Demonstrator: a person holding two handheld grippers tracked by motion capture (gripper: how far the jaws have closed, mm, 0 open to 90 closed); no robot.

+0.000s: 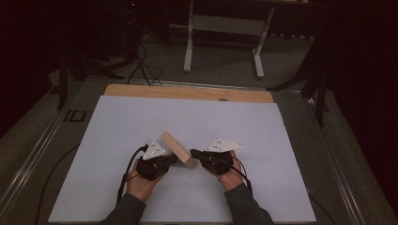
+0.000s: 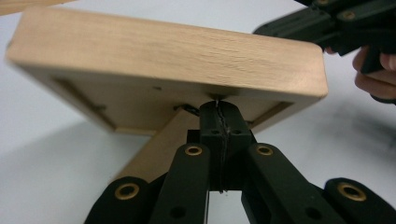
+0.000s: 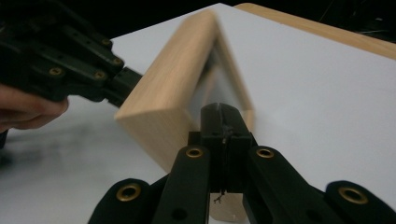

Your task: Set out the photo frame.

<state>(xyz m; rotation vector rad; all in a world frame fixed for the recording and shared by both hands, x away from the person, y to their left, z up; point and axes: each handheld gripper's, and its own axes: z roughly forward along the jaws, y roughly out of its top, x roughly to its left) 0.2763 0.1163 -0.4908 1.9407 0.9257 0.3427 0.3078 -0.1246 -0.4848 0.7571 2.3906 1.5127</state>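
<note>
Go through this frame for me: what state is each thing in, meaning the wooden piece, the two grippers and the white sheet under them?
Wooden frame: tilted on edge on the sheet, between the two grippers, recessed back toward the left gripper.
Left gripper: jaws shut, tips against the frame's recessed back.
Right gripper: jaws shut, tips at the frame's other face; contact unclear.
White sheet: flat on the table.
Wooden board: flat, far strip showing beyond the sheet.

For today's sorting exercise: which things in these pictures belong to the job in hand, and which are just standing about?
In the job:
- wooden frame, tilted on the white sheet
- left tongs, shut, at the frame's back
- right tongs, shut, at its other side

Just about:
- white sheet
- wooden board edge
- metal stand beyond
- floor cables
</note>
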